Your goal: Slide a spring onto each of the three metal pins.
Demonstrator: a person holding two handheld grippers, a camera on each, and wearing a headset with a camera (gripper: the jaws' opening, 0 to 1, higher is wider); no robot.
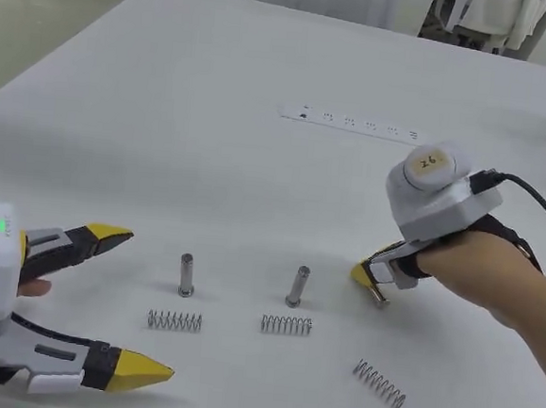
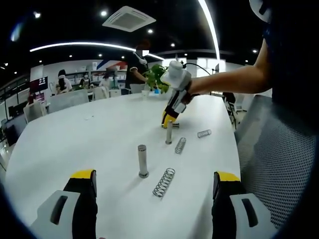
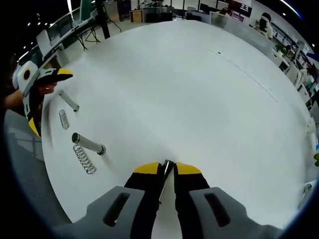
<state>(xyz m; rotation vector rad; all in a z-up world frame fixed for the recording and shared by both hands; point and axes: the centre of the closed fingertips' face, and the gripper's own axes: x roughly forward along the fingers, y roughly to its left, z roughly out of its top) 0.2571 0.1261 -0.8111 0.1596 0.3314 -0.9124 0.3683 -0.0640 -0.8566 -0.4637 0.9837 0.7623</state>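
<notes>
On white table [image 1: 259, 146], right tongs [image 3: 168, 168] clamped on a pin [image 1: 376, 295], left tongs [image 2: 155, 175] released, springs [image 1: 286, 325] lying between

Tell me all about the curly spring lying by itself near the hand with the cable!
The spring is a thin silvery coil, metal by its look, with open loops. It lies on its side, slanted, on the white table. Only the table touches it. It sits apart from the middle spring, and the right claw, shut on a pin, is near but not on it.
</notes>
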